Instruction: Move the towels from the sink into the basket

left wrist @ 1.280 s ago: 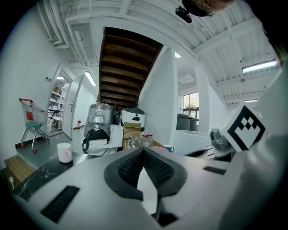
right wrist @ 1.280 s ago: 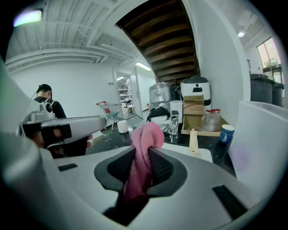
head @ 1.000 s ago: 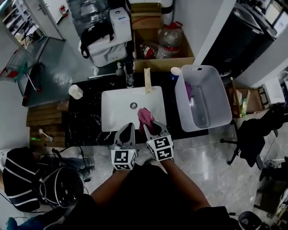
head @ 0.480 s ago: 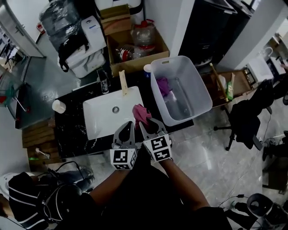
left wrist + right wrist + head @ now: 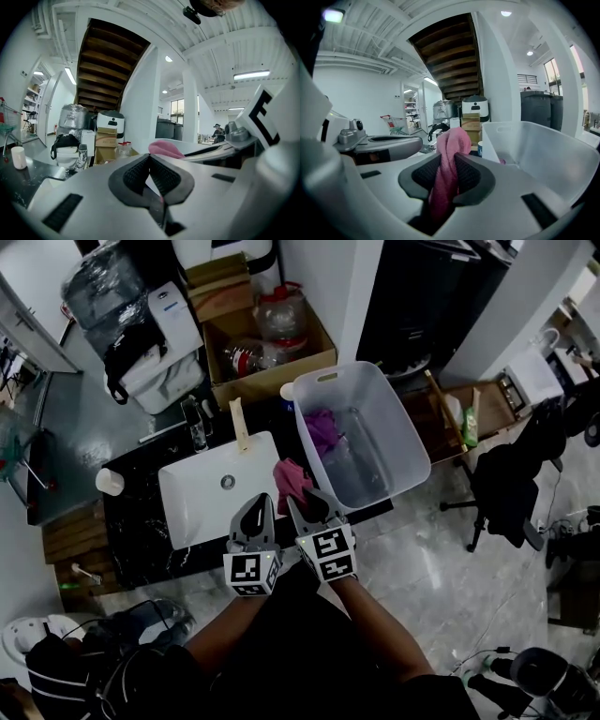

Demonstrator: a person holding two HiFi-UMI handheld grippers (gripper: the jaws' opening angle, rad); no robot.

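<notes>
Shifted basketward: right gripper (image 5: 307,504) clamping crumpled pink towel (image 5: 292,476), lifted clear of white rectangular sink (image 5: 192,512) for drop into white plastic basket (image 5: 408,442) | left gripper (image 5: 257,514) closed, empty, alongside.

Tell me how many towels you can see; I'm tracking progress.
2: a pink towel clamped in the right gripper, and a purple towel inside the basket. Others may hide beneath it.

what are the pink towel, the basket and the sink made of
The pink towel looks like soft cloth, maybe terry or microfibre: it bunches and folds where the right tongs pinch it. The basket looks like smooth, whitish, translucent plastic with a moulded handle slot. The sink is glossy white, probably ceramic, set in a dark stone-like counter.
</notes>
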